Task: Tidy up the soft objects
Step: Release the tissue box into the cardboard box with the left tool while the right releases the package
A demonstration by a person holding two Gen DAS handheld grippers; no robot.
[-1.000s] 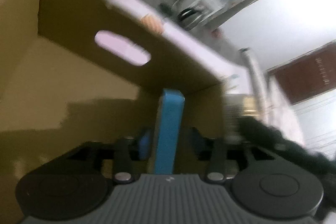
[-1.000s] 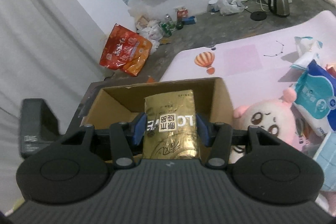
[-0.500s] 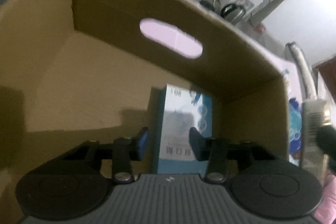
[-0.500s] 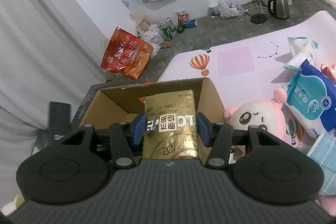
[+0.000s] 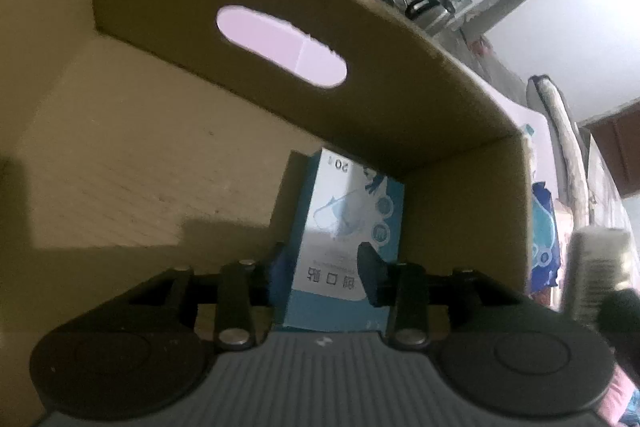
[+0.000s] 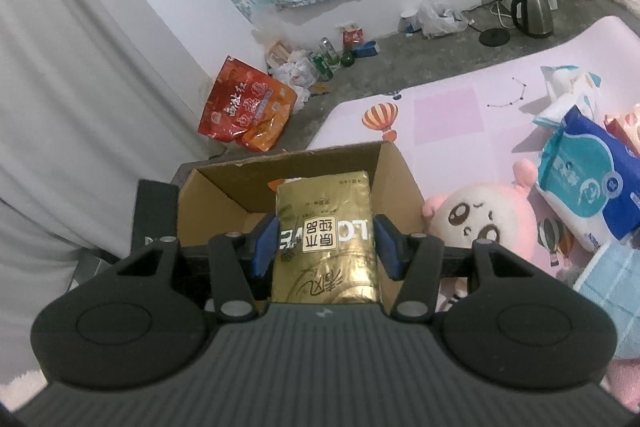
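Observation:
My left gripper [image 5: 326,273] is inside the cardboard box [image 5: 160,163]. Its jaws stand apart on either side of a blue and white box of masks [image 5: 346,243], which lies flat near the box's right wall. My right gripper [image 6: 325,245] is shut on a gold tissue pack [image 6: 325,239] and holds it above the cardboard box [image 6: 216,199]. That gold pack shows at the right edge of the left wrist view [image 5: 596,267].
A pink plush toy [image 6: 480,223] lies on the pink mat [image 6: 452,115] right of the box. Blue tissue packs [image 6: 580,179] and a checked cloth [image 6: 608,275] lie further right. A red bag [image 6: 244,107], bottles and a kettle [image 6: 532,11] stand on the floor behind.
My left gripper went down into the box, turned the mask box flat and opened its jaws. My right gripper, with the gold pack, pulled back slightly from the box.

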